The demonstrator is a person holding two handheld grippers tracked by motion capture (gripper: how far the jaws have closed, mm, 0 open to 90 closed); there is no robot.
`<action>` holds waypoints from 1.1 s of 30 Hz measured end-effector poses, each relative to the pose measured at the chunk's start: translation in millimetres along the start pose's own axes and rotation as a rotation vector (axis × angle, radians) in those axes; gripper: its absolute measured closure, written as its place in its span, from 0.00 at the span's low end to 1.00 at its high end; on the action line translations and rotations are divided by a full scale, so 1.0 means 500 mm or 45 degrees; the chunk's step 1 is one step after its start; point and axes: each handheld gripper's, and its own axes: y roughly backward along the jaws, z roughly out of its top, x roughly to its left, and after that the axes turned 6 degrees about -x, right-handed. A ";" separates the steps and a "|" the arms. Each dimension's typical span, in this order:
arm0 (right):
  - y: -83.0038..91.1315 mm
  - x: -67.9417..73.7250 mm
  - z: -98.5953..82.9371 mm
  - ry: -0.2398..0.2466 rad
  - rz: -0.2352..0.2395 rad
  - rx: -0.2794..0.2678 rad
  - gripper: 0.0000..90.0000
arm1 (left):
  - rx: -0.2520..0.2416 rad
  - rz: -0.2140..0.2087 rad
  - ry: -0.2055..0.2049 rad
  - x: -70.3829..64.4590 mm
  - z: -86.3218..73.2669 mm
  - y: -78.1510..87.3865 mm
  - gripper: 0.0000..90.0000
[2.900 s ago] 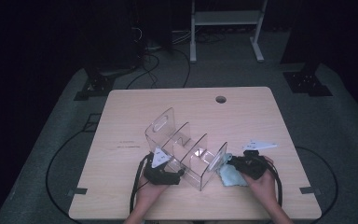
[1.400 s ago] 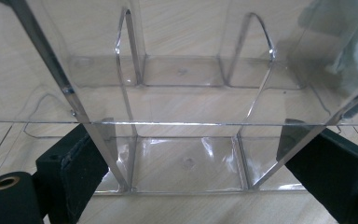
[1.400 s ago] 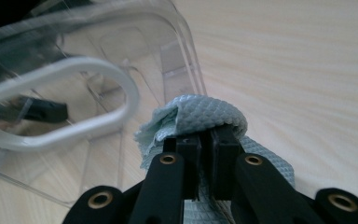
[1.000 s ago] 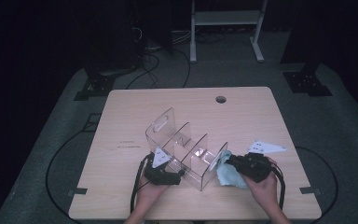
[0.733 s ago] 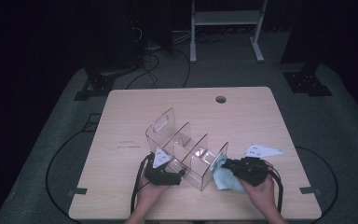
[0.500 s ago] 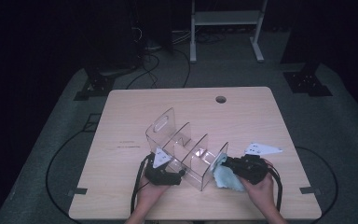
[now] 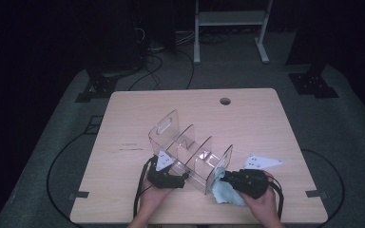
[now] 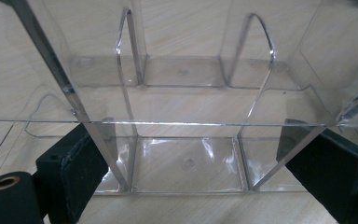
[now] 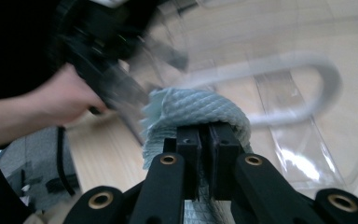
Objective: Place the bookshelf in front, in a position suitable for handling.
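A clear plastic organizer (image 7: pixel 190 151) with upright dividers stands slantwise near the table's front. My left gripper (image 7: pixel 171 180) is at its near-left end. In the left gripper view the left gripper (image 8: pixel 191 144) is open wide, one black jaw on each side of the organizer's (image 8: pixel 186 154) middle compartment; whether the pads touch the plastic I cannot tell. My right gripper (image 7: pixel 242 182) is at the organizer's near-right end wall, shut on a light blue cloth (image 7: pixel 225 192). The right gripper (image 9: pixel 207 135) pinches the folded cloth (image 9: pixel 200 109) up against the blurred end wall (image 9: pixel 289 88).
The wooden table (image 7: pixel 266 123) has a cable hole (image 7: pixel 225 101) at its far edge and a faint mark (image 7: pixel 128 148) at the left. Black cables trail from both grippers off the front edge. A white metal rack (image 7: pixel 230 19) stands on the floor beyond.
My right gripper with the cloth has shifted a little toward the table's front edge and left along the organizer's end wall. The left gripper and organizer have stayed put.
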 end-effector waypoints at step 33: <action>-0.007 0.068 0.001 0.103 0.001 0.003 0.94 | -0.002 0.021 0.003 0.000 0.000 -0.001 0.09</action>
